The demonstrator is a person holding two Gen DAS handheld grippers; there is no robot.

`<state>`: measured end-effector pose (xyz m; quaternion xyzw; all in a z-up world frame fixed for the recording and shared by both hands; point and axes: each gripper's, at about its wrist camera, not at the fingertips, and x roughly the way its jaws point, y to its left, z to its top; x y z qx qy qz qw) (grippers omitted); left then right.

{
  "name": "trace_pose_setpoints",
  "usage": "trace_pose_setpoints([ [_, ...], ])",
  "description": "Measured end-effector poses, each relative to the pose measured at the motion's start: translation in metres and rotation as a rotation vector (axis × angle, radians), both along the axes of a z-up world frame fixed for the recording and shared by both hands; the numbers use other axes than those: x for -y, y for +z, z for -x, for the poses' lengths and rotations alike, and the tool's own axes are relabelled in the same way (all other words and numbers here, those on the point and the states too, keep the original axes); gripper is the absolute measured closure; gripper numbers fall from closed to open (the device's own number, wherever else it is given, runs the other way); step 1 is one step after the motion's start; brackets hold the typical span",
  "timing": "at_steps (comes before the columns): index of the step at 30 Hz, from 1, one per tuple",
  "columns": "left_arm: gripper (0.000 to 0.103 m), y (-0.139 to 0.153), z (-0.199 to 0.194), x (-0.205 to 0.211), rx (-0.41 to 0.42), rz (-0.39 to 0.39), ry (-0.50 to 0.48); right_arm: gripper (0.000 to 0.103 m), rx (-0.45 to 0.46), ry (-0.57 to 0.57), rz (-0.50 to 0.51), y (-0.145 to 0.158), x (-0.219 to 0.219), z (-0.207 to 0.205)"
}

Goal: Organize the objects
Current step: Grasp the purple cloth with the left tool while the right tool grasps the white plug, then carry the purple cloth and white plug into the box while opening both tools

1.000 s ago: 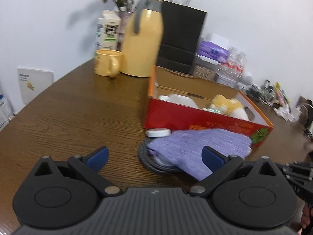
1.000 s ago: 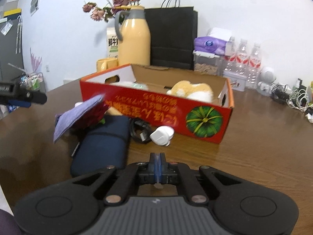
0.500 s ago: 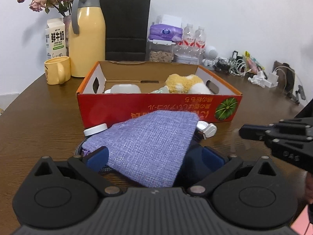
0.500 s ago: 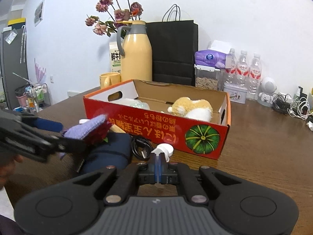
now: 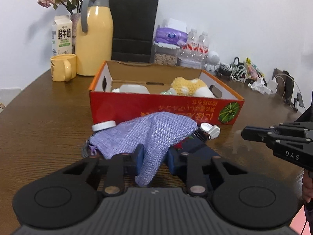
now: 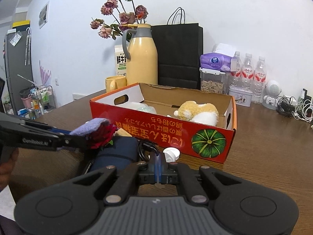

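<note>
Here our left gripper [image 5: 152, 157] has jaws closing on the purple pouch [image 5: 150, 135], which stretches toward the red box [image 5: 164, 107] just beyond; our right gripper [image 6: 158, 166] rests shut, empty.

Brown wood table [image 5: 45, 121]: red box [image 5: 156, 107] ctr; yellow mug [image 5: 62, 67], jug [image 5: 93, 43], milk ctn [image 5: 61, 36], black bag [image 5: 135, 29] at far edge; cables [image 5: 238, 72] far-right corner.

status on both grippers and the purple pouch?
Left gripper closing, purple pouch between its pads. Right gripper shut, empty. Pouch lies over clutter in front of the red box; path into box looks unobstructed.
</note>
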<state>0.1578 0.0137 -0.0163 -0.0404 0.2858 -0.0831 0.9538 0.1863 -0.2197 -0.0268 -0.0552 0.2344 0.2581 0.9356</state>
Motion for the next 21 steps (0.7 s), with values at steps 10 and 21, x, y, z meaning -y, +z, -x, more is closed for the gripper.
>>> trace_pose_setpoints([
  [10, 0.096, 0.037, 0.028, -0.008, 0.16, -0.082, 0.025, 0.102, 0.018, 0.001, 0.003, 0.007, -0.003, 0.008],
  [21, 0.096, 0.074, 0.027, 0.0, 0.293, -0.153, 0.0, 0.102, 0.089, 0.018, -0.008, 0.033, -0.014, 0.005],
])
